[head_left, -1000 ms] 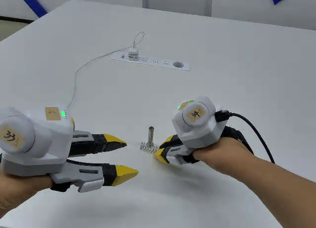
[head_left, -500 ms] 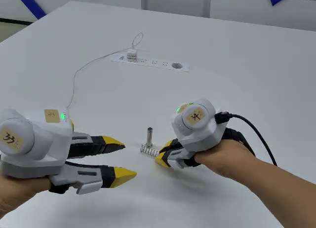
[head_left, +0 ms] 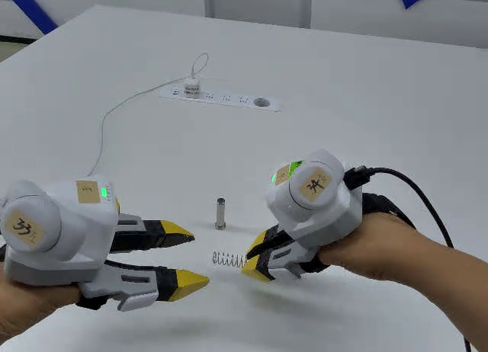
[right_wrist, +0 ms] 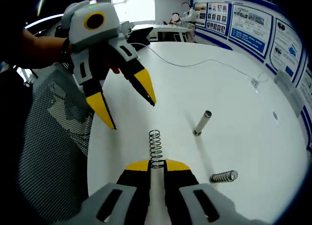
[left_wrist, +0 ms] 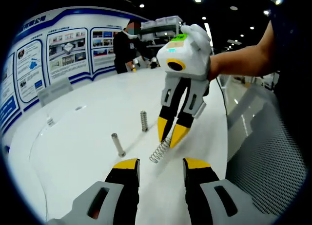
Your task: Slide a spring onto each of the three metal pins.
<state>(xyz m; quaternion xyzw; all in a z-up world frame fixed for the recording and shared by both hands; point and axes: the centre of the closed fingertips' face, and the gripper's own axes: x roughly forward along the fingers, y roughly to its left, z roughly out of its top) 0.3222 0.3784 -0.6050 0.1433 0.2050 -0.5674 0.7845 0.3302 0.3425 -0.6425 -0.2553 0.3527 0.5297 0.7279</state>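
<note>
While right tongs (head_left: pixel 255 268) pinch one end of the spring (head_left: pixel 227 258), free end pointing toward gaping left tongs (head_left: pixel 197 257), pin (head_left: pixel 220 213) beyond

The desk (head_left: pixel 366 100) is plain white, and the power strip (head_left: pixel 221 98) is white too. The left hand-held gripper (head_left: pixel 197 257) and right hand-held gripper (head_left: pixel 255 265) are white-bodied, black-jawed, yellow-tipped and green-lit. The spring (head_left: pixel 229 258) and metal pin (head_left: pixel 220 213) seem silvery grey at this size. The right one's cable (head_left: pixel 379 170) is black.
</note>
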